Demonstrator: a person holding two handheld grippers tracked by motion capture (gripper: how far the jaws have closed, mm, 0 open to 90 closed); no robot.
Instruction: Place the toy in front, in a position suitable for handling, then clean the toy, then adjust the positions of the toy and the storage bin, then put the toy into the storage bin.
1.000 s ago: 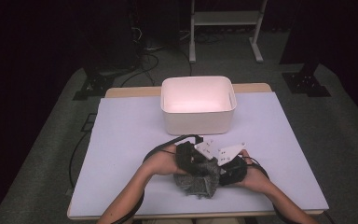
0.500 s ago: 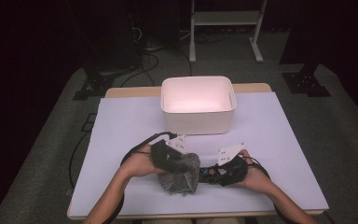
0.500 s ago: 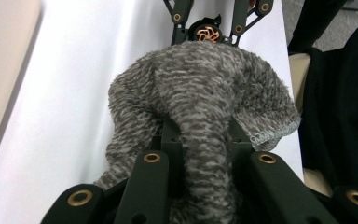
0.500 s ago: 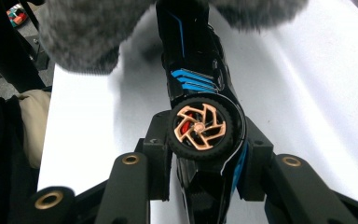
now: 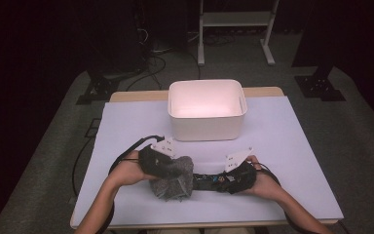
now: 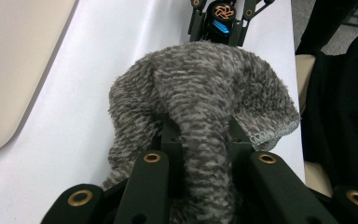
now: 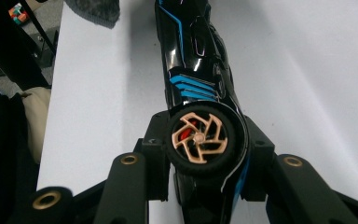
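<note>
Grey cloth and black toy car held at the near edge of the table, in front of the white bin.

The left gripper [image 5: 168, 170] is clamped tight on a fuzzy grey cloth [image 6: 205, 107], a fold of which is pinched between its jaws; the cloth bunches on the table [image 5: 292, 146] on the near side of the white bin [image 5: 207, 109], well apart from it. Just beside the cloth, the right gripper [image 5: 224, 179] has its jaws part closed on a black toy car with blue stripes [image 7: 196, 70], gripping it at the wheel with copper spokes. The car lies level on the white table sheet, its far end close to the cloth. The bin stands beyond both grippers, at the far middle of the table.
</note>
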